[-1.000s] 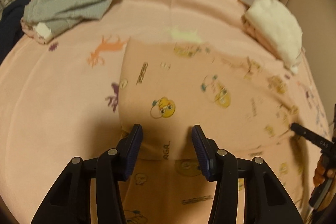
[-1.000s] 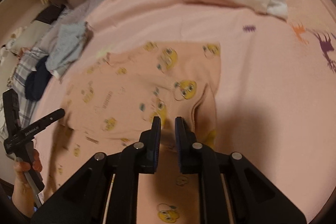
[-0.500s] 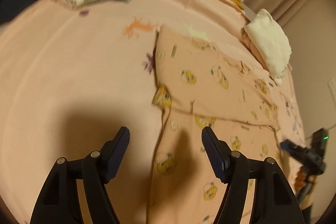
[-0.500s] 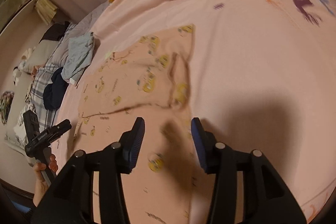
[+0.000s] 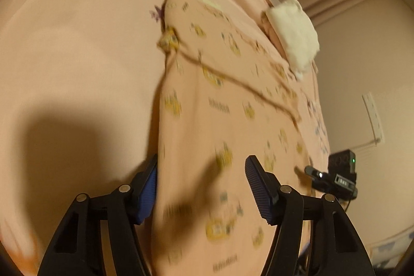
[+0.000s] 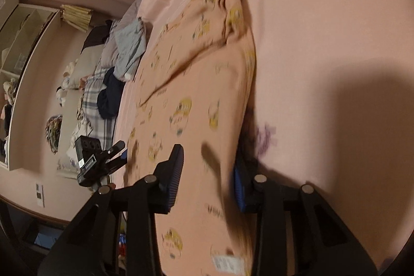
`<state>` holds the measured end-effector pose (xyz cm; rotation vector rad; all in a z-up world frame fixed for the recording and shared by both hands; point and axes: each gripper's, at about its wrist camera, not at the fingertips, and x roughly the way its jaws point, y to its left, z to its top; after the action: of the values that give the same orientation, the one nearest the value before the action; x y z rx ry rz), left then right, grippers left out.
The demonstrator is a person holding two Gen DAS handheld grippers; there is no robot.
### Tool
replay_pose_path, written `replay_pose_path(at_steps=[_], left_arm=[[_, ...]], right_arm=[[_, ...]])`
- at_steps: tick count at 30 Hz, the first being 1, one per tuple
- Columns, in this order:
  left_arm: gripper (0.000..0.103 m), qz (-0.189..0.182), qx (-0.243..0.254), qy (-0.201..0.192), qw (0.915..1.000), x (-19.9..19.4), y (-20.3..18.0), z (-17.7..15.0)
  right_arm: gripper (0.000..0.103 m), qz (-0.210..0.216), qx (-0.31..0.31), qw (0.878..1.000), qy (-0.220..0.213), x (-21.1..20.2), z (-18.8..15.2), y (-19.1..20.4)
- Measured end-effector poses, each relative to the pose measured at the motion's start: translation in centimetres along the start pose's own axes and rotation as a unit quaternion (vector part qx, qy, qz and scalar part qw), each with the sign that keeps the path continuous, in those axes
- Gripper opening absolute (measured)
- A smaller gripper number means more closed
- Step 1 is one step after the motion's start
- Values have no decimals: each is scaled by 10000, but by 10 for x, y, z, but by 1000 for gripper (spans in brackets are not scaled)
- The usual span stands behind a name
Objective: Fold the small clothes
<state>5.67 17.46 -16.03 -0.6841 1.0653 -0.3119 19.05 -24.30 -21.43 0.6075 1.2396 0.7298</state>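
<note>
On the pink bedspread (image 5: 77, 48) our shirt (image 5: 207, 120) lies flat. It looks light, limp and thin, so we would pinch its near corners. Left gripper (image 5: 201, 188) and right gripper (image 6: 208, 172) straddle an edge each, jaws closing, pads unclenched.

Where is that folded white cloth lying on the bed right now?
In the left wrist view the folded white cloth lies at the upper right, on the far edge of the pink bed cover, just beyond the cartoon-print garment and near the curtain.
</note>
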Motion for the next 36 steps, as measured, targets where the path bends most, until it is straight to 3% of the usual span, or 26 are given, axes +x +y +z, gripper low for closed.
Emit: replay_pose_path(at_steps=[7,16,19,21,24,30,36], left_arm=[[64,-34,257,361,9990,-12,-16,-49],[64,-213,146,423,9988,-18,-19,-78],[45,-92,38,397,9992,-22,-13,-79],[24,-39,-133,394,9991,-21,-8,-74],[3,133,-218,307,9992,-23,-4,-69],[0,-173,51,-324,9993,-51,-28,-58],[0,-90,310,-402,9987,-59,-41,-71]], right_arm=[[29,65,-15,9996,258,-8,-46,6],[29,36,-76,9988,489,-7,-81,17],[26,-50,-171,9988,446,-6,-84,18],[12,-202,-228,9986,441,-3,-81,18],[6,-348,-363,9980,377,-1,-78,21],[4,-233,-954,9952,-52,-14,-72,50],[3,-77,-1421,9893,-326,-28,-80,73]])
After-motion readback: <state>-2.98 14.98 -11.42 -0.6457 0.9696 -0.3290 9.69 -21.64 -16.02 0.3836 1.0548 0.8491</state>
